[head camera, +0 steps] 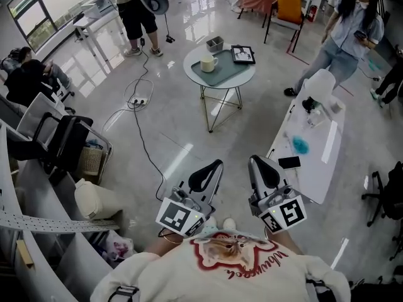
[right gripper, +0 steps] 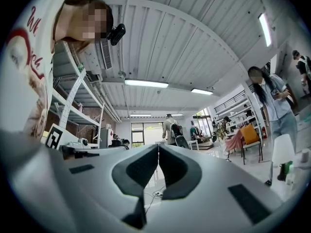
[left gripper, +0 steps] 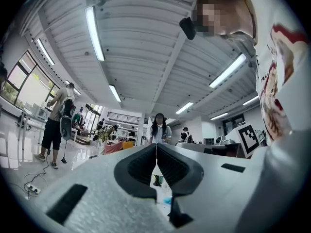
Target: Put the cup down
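Note:
A white cup (head camera: pixel 208 63) stands upright on a grey-green mat on the round table (head camera: pixel 247 75), far ahead across the floor. Neither gripper is near it. My left gripper (head camera: pixel 216 165) and right gripper (head camera: pixel 254 161) are held close to my chest, pointing forward over the floor. In the left gripper view the left gripper (left gripper: pixel 156 147) has its jaw tips touching with nothing between them. The right gripper (right gripper: pixel 158 147) looks the same in the right gripper view, shut and empty. The cup does not show in either gripper view.
A framed picture (head camera: pixel 243 54) and small grey box (head camera: pixel 215 43) share the round table. A long white table (head camera: pixel 315 168) at right holds a phone (head camera: pixel 289 162) and bottle (head camera: pixel 308 104). A power strip with cables (head camera: pixel 138 100) lies on the floor. People stand behind (head camera: pixel 135 11) and right (head camera: pixel 346 33).

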{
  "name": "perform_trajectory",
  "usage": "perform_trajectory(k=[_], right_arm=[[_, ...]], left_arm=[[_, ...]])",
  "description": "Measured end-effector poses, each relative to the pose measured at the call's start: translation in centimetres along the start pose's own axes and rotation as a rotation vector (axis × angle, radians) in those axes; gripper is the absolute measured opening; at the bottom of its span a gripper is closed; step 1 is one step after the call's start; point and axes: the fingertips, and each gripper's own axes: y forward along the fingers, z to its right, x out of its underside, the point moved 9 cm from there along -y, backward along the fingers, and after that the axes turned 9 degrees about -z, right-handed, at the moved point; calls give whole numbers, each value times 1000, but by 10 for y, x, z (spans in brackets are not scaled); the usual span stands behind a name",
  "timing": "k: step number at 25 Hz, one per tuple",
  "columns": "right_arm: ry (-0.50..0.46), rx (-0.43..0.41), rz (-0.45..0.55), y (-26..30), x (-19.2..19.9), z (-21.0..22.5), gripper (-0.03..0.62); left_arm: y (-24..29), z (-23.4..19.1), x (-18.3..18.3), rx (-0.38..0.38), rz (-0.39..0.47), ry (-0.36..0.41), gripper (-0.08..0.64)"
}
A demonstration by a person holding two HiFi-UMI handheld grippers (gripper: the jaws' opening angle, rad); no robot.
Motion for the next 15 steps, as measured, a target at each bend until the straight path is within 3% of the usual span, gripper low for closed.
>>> perform_trajectory(k=[2, 15], right_arm=[[-16, -14, 14, -4, -6, 0, 29], [-56, -36, 17, -18, -12, 5, 28]], left_arm=[[3, 9, -6, 3, 3, -28, 17], [16, 33, -10, 2, 10, -20, 17]])
